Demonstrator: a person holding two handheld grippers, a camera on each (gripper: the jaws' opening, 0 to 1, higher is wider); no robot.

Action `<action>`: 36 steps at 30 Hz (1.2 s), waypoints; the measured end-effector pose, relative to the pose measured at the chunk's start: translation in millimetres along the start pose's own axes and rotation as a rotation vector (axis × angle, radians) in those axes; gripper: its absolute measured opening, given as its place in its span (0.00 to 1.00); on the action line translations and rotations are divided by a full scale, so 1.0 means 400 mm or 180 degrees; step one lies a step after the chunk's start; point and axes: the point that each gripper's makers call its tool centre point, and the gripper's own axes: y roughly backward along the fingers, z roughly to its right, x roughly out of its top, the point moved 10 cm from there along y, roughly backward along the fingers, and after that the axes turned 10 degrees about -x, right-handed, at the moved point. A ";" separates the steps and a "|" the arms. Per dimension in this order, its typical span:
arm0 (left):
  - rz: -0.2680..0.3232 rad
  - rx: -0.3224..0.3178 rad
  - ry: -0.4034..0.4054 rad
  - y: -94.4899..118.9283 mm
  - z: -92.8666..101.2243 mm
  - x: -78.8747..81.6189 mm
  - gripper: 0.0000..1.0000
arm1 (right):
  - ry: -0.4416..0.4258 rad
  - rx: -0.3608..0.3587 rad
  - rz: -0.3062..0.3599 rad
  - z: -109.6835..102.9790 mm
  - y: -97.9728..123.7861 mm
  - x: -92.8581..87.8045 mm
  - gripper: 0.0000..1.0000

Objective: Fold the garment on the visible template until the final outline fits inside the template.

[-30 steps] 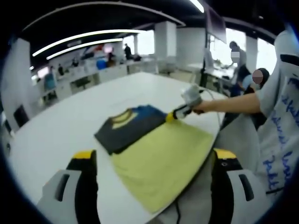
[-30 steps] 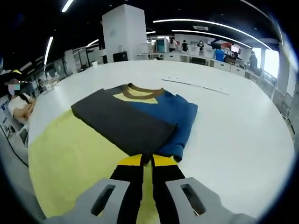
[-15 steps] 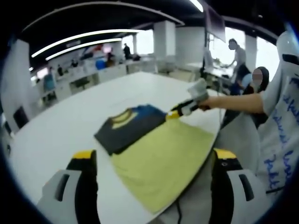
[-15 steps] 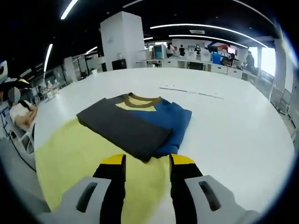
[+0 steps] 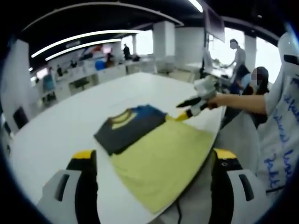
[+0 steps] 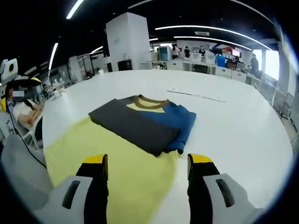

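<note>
The folded garment (image 5: 127, 129), dark grey over blue with a yellow and brown collar, lies on the far end of the pale yellow template (image 5: 163, 158) on the white table. My left gripper (image 5: 154, 155) hangs open well short of the template's near edge, nothing between its jaws. My right gripper (image 5: 183, 111), held by a hand, hovers open beside the garment's right corner, apart from it. In the right gripper view the garment (image 6: 142, 122) rests on the template (image 6: 117, 161) ahead of my open right gripper (image 6: 148, 161).
The white table (image 5: 60, 130) stretches wide beyond the garment. A thin strip (image 6: 196, 95) lies on the table (image 6: 233, 126) past the garment. A cable (image 5: 177, 212) hangs at the near edge. Seated people (image 5: 259, 77) and the holder's body (image 5: 280, 140) are close on the right.
My right gripper has opened, let go of the garment's near corner and drawn back from it. The garment lies as before. My left gripper has stayed still.
</note>
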 end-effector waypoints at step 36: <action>-0.0089 -0.0009 0.0193 -0.010 -0.014 -0.054 0.98 | 0.0271 0.0253 -0.0019 -0.089 0.207 0.026 1.00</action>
